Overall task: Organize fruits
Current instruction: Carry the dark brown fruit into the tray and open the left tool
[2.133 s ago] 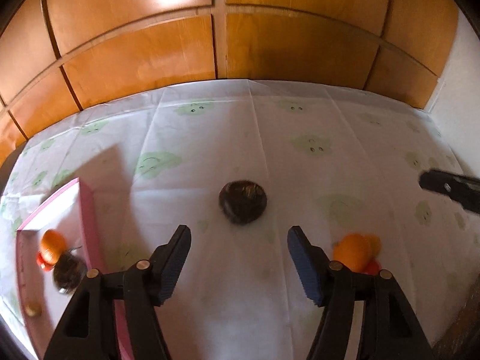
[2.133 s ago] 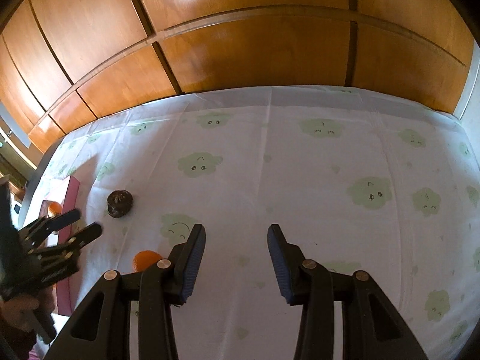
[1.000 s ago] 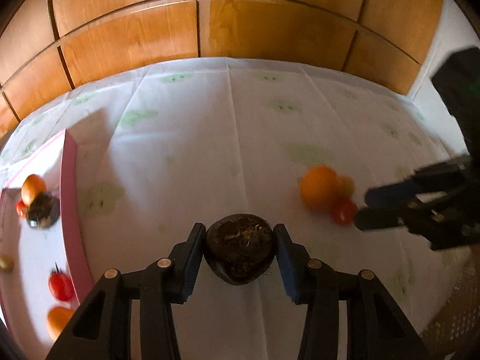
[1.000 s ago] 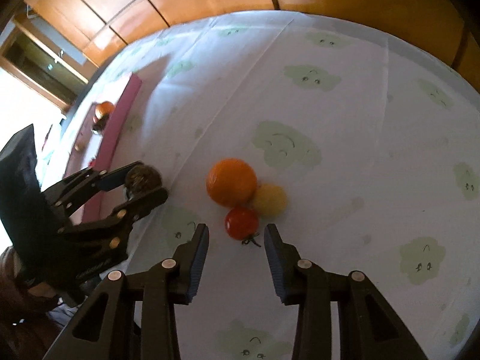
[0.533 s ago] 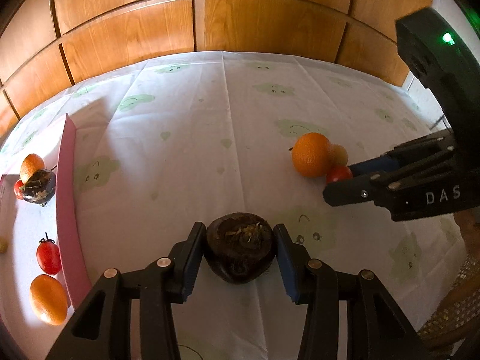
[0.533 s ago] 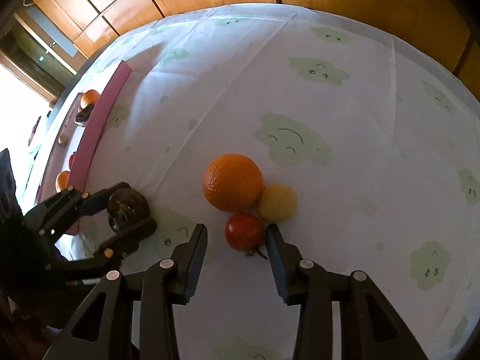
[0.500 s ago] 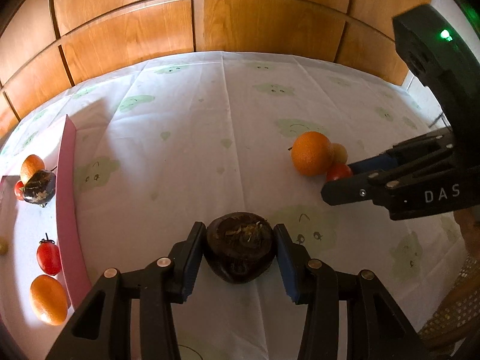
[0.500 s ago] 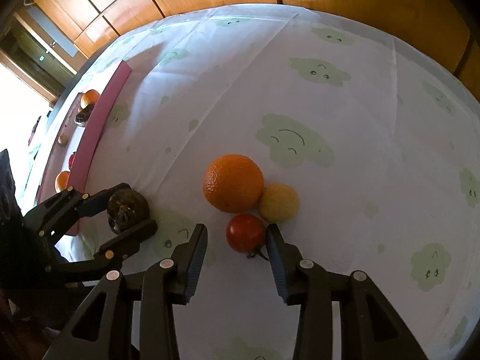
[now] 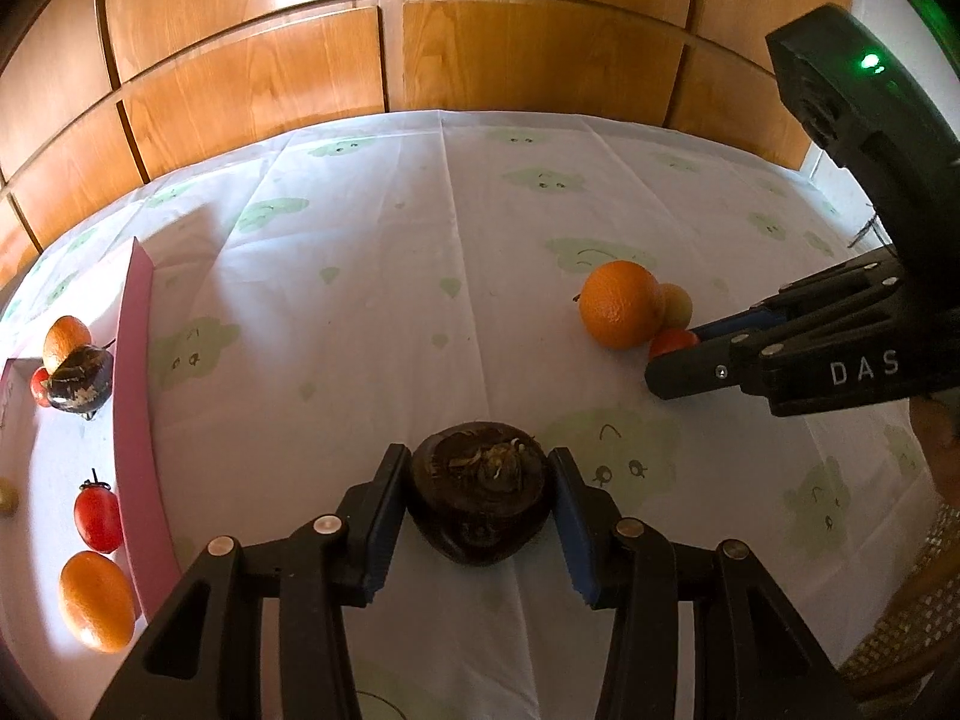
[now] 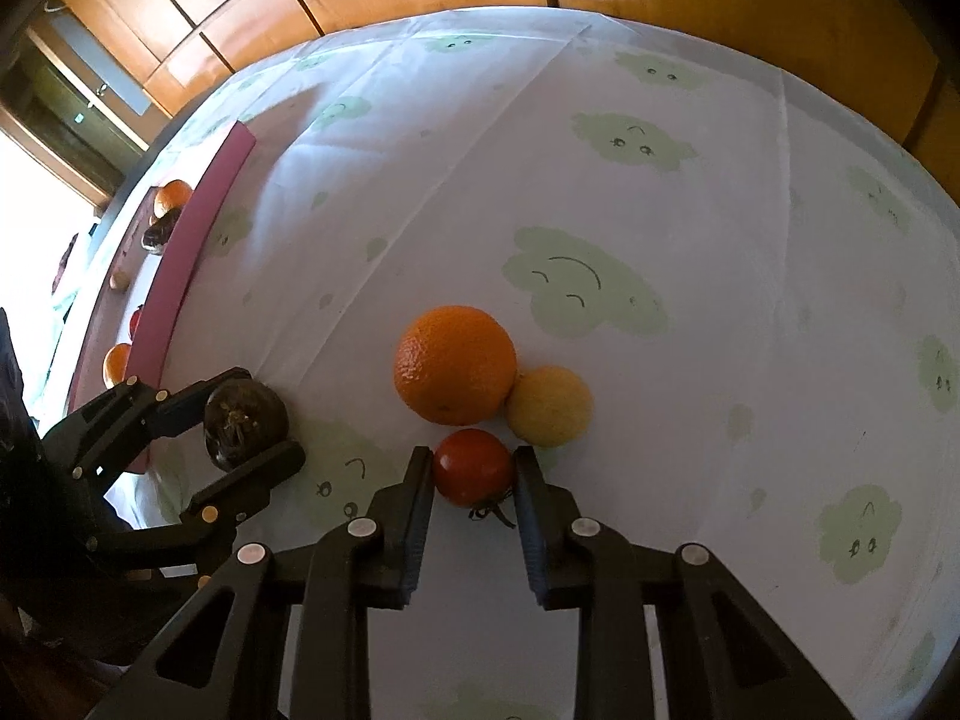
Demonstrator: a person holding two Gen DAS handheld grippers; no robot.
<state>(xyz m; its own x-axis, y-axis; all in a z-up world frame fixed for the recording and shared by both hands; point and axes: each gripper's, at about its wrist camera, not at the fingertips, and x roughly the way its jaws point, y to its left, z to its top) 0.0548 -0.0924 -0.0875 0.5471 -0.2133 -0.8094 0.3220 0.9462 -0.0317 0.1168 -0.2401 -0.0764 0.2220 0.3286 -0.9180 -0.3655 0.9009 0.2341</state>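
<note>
Left claw (image 9: 480,498): gripping a dark brown round fruit (image 9: 480,495), blue pads pressing both flanks, fruit sitting just above the cloud-printed cloth (image 9: 420,276) covering the worktop. Same grip showing in the right wrist view at the lower left (image 10: 249,420).

Right claw (image 10: 474,468): closing down onto a small red tomato (image 10: 473,467), fingers bracketing it on either side and touching its skin, stalk end facing the camera. Tomato lying on the cloth, touching or all but touching a large orange (image 10: 455,365) behind it, with a pale yellow round fruit (image 10: 549,405) just beside both, on the right. From the left wrist view, the right claw (image 9: 678,354) reaching in from the right edge, tomato half hidden behind its tip, lettering "DAS" showing on its body.

Pink tray (image 9: 135,396) resting at the left end of the worktop, well apart from the three loose fruits. Lying inside it: a second dark fruit (image 9: 81,384) touching an orange-coloured fruit (image 9: 66,333) at the far end, a red tomato (image 9: 96,516) and another orange fruit (image 9: 96,606) nearer the camera. Wooden panelling (image 9: 384,60) rising behind the worktop.
</note>
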